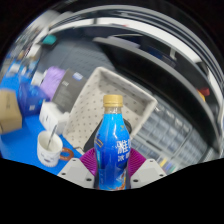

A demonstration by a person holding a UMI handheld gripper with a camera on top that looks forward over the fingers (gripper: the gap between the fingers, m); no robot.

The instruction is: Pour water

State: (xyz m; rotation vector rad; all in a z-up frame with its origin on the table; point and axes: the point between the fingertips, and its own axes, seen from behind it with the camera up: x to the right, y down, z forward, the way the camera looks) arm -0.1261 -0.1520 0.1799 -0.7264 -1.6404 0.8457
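Our claw [112,168] was closed on the blue bottle [113,145], whose yellow cap [113,101] was on. The white cup [49,150] stood left of the bottle; we judged a quick tilt could slip the bottle or miss the cup.

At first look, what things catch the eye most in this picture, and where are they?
The blue bottle with a yellow cap stands out first; it sits upright between the gripper fingers, whose pads press its sides. To the left of it, a white cup rests on the blue table. Behind the bottle lies a pale basket.
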